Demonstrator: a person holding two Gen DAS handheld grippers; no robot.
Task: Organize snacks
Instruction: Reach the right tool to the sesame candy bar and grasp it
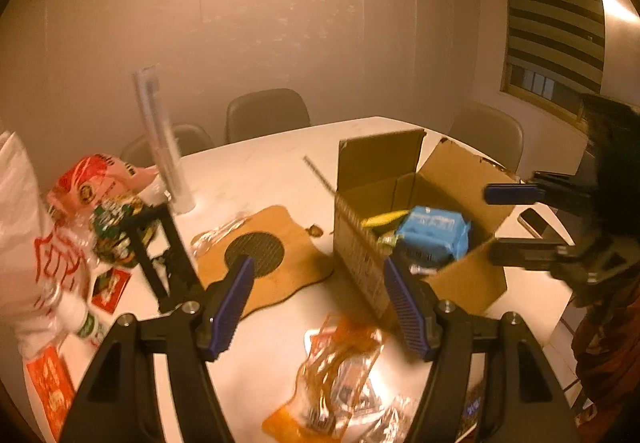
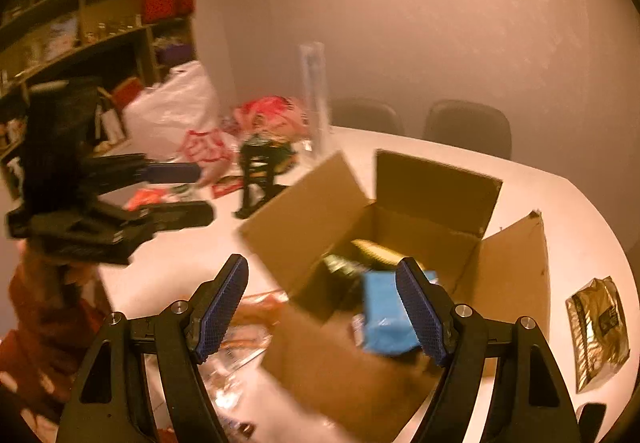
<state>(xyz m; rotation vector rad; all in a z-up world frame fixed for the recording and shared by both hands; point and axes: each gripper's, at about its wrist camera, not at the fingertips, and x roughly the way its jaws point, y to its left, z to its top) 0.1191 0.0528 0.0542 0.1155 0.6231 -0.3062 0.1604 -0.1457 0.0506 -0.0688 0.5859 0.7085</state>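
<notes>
Snacks lie scattered over a white table [image 1: 272,171] around an open cardboard box [image 1: 460,211], whose flaps stand up and outward. Inside the box sit a blue pack [image 1: 434,233] and a yellow pack [image 1: 382,220] beside it. The left gripper [image 1: 320,307] hovers over the table just left of the box, jaws about half open with nothing between them; below it lies a clear packet with orange print [image 1: 340,367], and further back a brown mat [image 1: 272,247] with a dark round grille. The right gripper [image 2: 324,309] hangs above the near edge of the box, jaws likewise parted and empty, the blue pack seen beyond its right finger. At the table's left end are a white bag [image 1: 24,227], a red-and-pink bag [image 1: 96,183], a black stand [image 1: 160,255] and a tall clear tube [image 1: 160,135]. A gold pouch [image 2: 598,331] lies alone to the right of the box. Chairs [image 1: 266,115] stand behind the table.
</notes>
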